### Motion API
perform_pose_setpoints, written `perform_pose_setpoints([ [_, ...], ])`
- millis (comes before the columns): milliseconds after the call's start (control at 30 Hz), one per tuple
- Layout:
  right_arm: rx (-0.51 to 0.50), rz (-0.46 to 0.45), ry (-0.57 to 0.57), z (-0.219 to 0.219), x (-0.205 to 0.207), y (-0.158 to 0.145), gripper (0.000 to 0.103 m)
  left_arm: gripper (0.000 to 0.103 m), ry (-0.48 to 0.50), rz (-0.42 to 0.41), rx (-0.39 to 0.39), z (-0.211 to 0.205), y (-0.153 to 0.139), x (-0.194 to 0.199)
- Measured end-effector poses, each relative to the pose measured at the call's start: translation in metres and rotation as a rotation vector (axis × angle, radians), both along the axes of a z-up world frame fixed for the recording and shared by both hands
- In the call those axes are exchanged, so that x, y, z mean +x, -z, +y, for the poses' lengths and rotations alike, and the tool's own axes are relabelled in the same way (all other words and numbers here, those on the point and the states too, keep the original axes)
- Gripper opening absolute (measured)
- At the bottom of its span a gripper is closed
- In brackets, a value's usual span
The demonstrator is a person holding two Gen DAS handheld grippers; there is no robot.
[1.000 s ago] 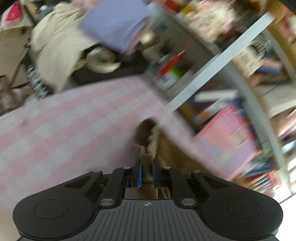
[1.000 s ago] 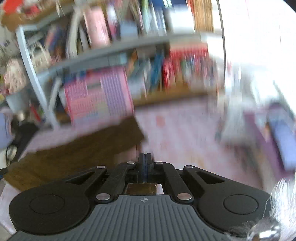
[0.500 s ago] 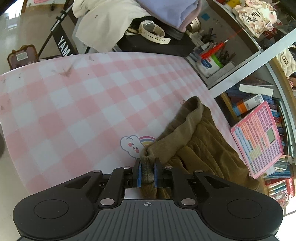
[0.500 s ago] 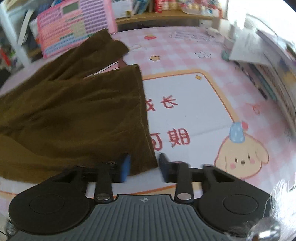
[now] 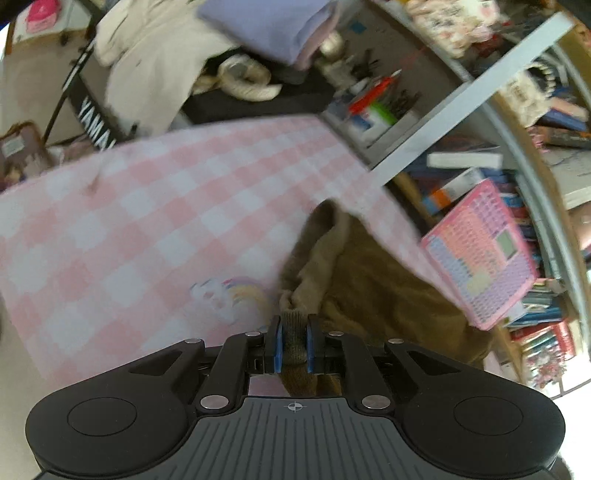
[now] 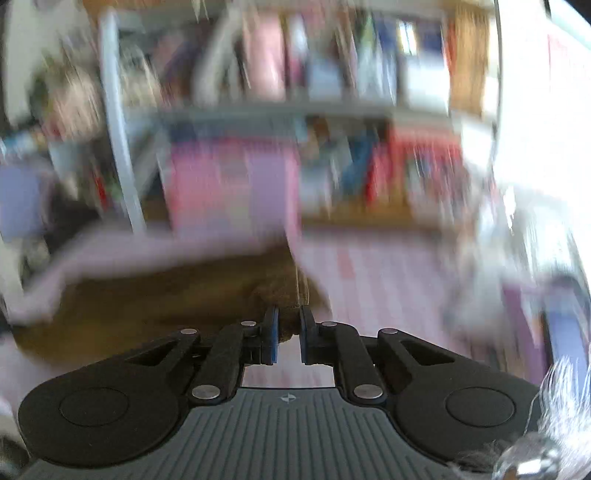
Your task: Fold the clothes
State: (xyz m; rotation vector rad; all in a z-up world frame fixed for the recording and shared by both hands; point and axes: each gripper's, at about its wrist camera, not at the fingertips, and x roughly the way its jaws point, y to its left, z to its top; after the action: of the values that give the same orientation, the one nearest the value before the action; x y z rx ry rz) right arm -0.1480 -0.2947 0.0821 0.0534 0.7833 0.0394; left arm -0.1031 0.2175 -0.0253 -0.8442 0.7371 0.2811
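A brown garment (image 5: 369, 295) lies bunched on the pink checked mat (image 5: 147, 221). My left gripper (image 5: 294, 325) is shut on its ribbed edge, which fills the gap between the blue pads. In the blurred right wrist view the same garment (image 6: 147, 302) spreads to the left over the mat (image 6: 369, 266). My right gripper (image 6: 288, 317) has its jaws closing, with a corner of the brown cloth pinched between the pad tips.
A pink keyboard toy (image 5: 484, 254) leans against a bookshelf (image 5: 546, 155) along the mat's right side. At the far end are a pen tray (image 5: 376, 107), a folded lilac cloth (image 5: 273, 26), a cream garment (image 5: 147, 55) and a black stand (image 5: 92, 118).
The right gripper, open over the garment's corner half a second ago, has closed on that corner and its view has swung up towards the shelves. The left gripper keeps its hold.
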Motion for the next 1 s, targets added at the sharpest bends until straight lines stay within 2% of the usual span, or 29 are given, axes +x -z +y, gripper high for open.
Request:
perform_pose_setpoints([
  [67, 0.016, 0.178, 0.039, -0.01, -0.002, 0.049, 0.01, 0.012, -0.001, 0.047, -0.019, 0.001, 0.015, -0.002],
  [100, 0.021, 0.234, 0.055, -0.011, -0.005, 0.071, 0.01, 0.012, -0.001, 0.059, -0.019, 0.001, 0.018, -0.002],
  [233, 0.015, 0.281, 0.074, -0.007, -0.012, 0.102, 0.012, 0.012, -0.003, 0.082, -0.001, 0.001, 0.022, -0.001],
  [433, 0.016, 0.282, 0.062, -0.001, -0.01, 0.102, 0.012, 0.01, -0.051, 0.055, 0.069, 0.01, 0.007, -0.001],
  [567, 0.019, 0.293, 0.066, -0.003, -0.007, 0.102, 0.016, 0.01, -0.01, 0.072, 0.11, 0.015, 0.002, -0.003],
  [700, 0.021, 0.254, 0.121, -0.013, -0.003, 0.088, 0.021, 0.01, -0.021, 0.024, 0.225, 0.014, -0.024, -0.012],
  [833, 0.023, 0.2, 0.132, -0.011, 0.014, 0.073, 0.021, 0.011, 0.074, -0.06, 0.299, 0.0, -0.051, -0.003],
  [1000, 0.077, 0.157, 0.136, 0.004, 0.037, 0.055, 0.025, 0.012, 0.217, -0.091, 0.25, -0.023, -0.045, 0.031],
])
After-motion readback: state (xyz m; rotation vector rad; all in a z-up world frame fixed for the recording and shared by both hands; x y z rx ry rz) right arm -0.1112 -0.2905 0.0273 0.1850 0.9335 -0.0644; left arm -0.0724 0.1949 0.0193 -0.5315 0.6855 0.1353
